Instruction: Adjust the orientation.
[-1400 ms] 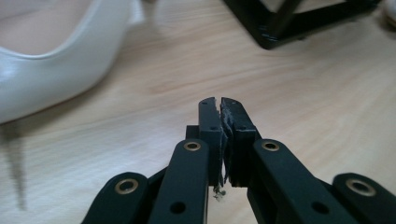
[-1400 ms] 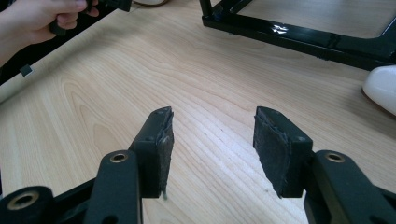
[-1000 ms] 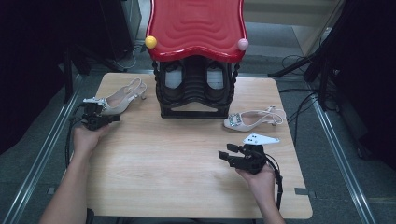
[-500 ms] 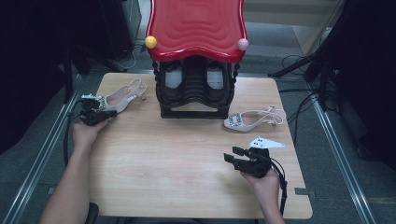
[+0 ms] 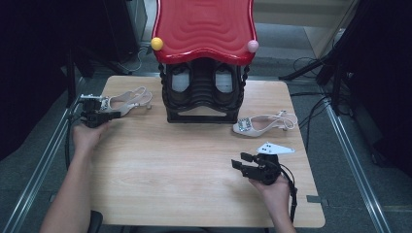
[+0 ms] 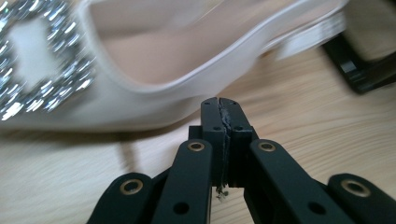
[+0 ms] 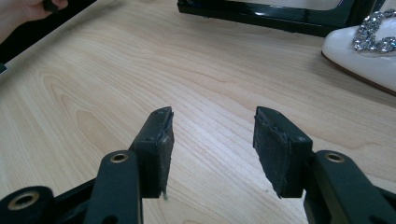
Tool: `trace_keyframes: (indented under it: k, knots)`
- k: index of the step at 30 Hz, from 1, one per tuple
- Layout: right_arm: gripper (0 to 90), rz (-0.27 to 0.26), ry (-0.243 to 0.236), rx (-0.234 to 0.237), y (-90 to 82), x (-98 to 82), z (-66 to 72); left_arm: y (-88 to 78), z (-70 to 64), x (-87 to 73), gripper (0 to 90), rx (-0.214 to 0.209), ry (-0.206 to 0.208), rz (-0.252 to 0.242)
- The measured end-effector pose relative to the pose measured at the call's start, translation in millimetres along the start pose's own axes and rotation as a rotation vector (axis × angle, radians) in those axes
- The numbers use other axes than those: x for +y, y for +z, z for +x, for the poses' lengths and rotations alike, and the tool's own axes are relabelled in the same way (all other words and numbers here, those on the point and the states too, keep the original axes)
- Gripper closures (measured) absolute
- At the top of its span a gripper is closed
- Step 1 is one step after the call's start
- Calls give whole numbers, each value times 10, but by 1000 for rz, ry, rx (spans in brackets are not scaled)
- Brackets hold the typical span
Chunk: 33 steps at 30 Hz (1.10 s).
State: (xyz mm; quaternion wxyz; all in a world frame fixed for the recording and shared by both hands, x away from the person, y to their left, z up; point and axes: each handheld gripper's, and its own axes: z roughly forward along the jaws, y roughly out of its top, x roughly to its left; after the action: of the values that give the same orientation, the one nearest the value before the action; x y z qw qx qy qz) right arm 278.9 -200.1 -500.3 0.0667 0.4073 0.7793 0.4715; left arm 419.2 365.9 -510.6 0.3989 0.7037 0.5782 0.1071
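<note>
While the right gripper (image 5: pixel 241 160) rests on the near right of the counter (image 5: pixel 184 165), its jaws stand well apart with nothing between them, unchanged from the earlier frames. At the far left edge, the left gripper (image 5: pixel 112 109) has its jaws pressed together, empty, tips just beside the left shoe (image 5: pixel 127 100); it has shifted slightly toward that shoe. Farther right, the second shoe (image 5: pixel 262 124) lies before the red-topped rack (image 5: pixel 204 29).
</note>
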Motion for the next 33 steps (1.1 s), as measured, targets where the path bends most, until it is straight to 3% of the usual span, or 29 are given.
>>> trace_keyframes:
  k: [2, 10, 13, 15, 20, 25, 33]
  knots:
    - [493, 0, 2, 0, -1, 1, 0, -14, -77, 68, 899, -15, 8, -13]
    - [493, -2, 0, 1, -21, 11, -30, -76, -227, 417, 894, -8, 18, -35]
    - [492, -1, 0, 6, -15, 17, -24, -36, -316, 553, 892, 6, 37, -36]
    - [492, 2, -7, 8, -2, 21, -16, 12, -347, 602, 891, 2, 23, -16]
    - [490, 15, -9, 20, 32, 11, 14, 132, -395, 623, 888, 8, -2, -29]
    - [489, 24, -8, 21, 54, 2, 19, 252, -379, 588, 882, 24, -12, -4]
    - [487, 33, -11, 19, 80, 3, 24, 345, -429, 511, 882, 21, 36, 71]
